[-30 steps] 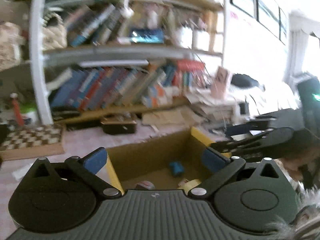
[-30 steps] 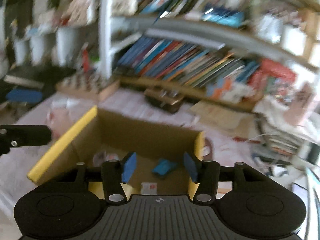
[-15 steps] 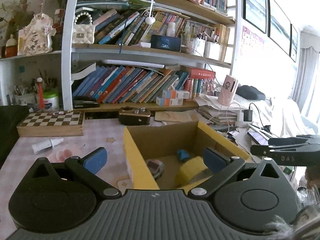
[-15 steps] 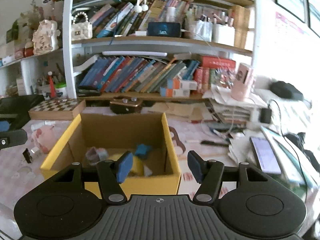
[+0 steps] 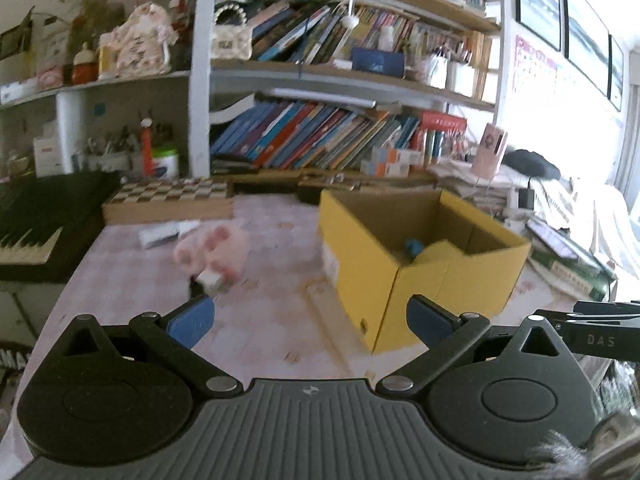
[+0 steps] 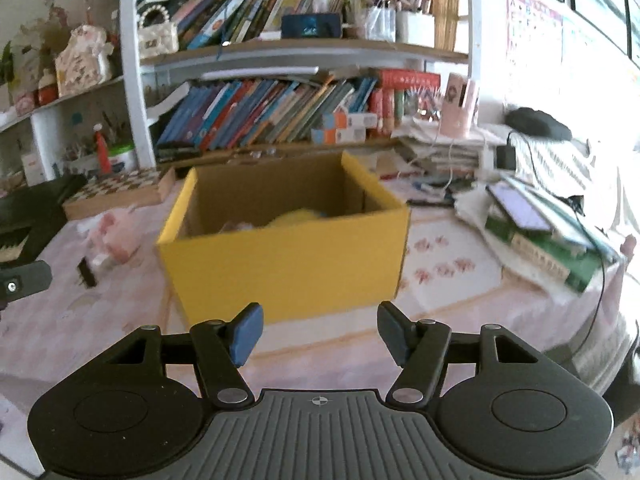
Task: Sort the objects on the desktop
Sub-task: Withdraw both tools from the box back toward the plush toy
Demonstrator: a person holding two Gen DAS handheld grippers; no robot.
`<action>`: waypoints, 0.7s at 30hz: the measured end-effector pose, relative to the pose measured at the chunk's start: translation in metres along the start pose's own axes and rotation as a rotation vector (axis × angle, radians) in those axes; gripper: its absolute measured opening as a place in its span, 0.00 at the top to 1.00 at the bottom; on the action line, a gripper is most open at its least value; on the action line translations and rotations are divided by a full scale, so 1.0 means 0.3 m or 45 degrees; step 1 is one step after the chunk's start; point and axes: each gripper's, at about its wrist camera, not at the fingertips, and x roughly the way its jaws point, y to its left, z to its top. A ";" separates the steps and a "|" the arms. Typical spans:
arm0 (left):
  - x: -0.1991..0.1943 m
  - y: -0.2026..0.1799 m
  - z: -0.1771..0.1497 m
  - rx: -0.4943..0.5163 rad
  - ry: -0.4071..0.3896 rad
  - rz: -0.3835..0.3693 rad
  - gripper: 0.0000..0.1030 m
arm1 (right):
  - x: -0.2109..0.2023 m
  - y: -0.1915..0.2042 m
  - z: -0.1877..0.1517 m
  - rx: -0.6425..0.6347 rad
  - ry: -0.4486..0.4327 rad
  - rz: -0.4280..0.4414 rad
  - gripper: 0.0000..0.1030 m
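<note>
Right gripper (image 6: 320,334) empty, jaws opening, before yellow cardboard box (image 6: 286,258) on table (image 6: 440,304), pink plush toy (image 6: 116,234) left, bookshelf (image 6: 280,56) behind

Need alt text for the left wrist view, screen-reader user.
The left gripper, jaws open and empty, points over a pink-patterned table toward a pink plush toy. An open yellow cardboard box stands to the right, crowded bookshelves behind.

Two wrist views, low over the desk, both facing yellow box (image 5: 424,268) (image 6: 288,264) and bookshelf (image 5: 320,80).
</note>
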 end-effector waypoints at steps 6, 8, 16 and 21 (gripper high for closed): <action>-0.054 0.076 -0.067 -0.010 0.050 0.019 0.00 | -0.044 0.097 -0.084 -0.013 0.067 0.038 0.38; -0.065 0.096 -0.082 -0.013 0.069 0.037 0.00 | -0.053 0.127 -0.103 -0.020 0.089 0.057 0.38; -0.117 0.175 -0.125 -0.012 0.114 0.066 0.00 | -0.066 0.249 -0.143 -0.063 0.155 0.126 0.34; -0.152 0.232 -0.139 -0.021 0.120 0.099 0.00 | -0.071 0.331 -0.158 -0.115 0.181 0.176 0.32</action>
